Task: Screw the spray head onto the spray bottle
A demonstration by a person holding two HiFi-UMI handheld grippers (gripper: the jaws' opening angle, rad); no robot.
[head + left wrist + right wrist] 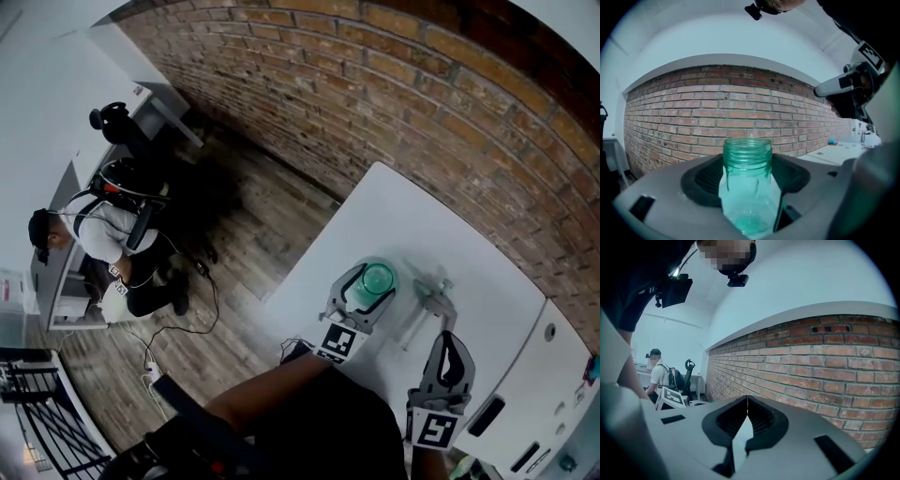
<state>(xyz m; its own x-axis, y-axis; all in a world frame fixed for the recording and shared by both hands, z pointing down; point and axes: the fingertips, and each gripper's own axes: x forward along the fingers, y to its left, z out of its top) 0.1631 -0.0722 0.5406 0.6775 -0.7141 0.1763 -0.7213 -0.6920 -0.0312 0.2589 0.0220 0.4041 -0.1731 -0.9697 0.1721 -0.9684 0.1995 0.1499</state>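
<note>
A brick wall (375,84) runs along the far side of the room, above a wooden plank floor (253,244). A white counter (412,225) stands with its far edge against the wall, and a second counter (553,375), also white, adjoins it on the right with a few small items on it. Well to the left, a person (103,234) wearing a backpack crouches on the floor by a white desk, with cables trailing nearby.

The green see-through spray bottle (749,197) stands upright near the middle of the counter, its threaded neck open and uncapped. The left gripper (377,281) has its fingers spread wide, one on each side of the bottle. In the left gripper view a dark gap shows on the right of the bottle, so the pads are not clamping it. The spray head (435,300) lies on the counter just to the right of the bottle, apart from both grippers, with its thin tube running toward the near edge.

The right gripper (451,339) sits near the spray head on its near side, fingers closed together with nothing between them, aimed roughly level toward the brick wall. The left forearm (272,380) is bare and reaches in from the near left, holding its gripper close to level.
</note>
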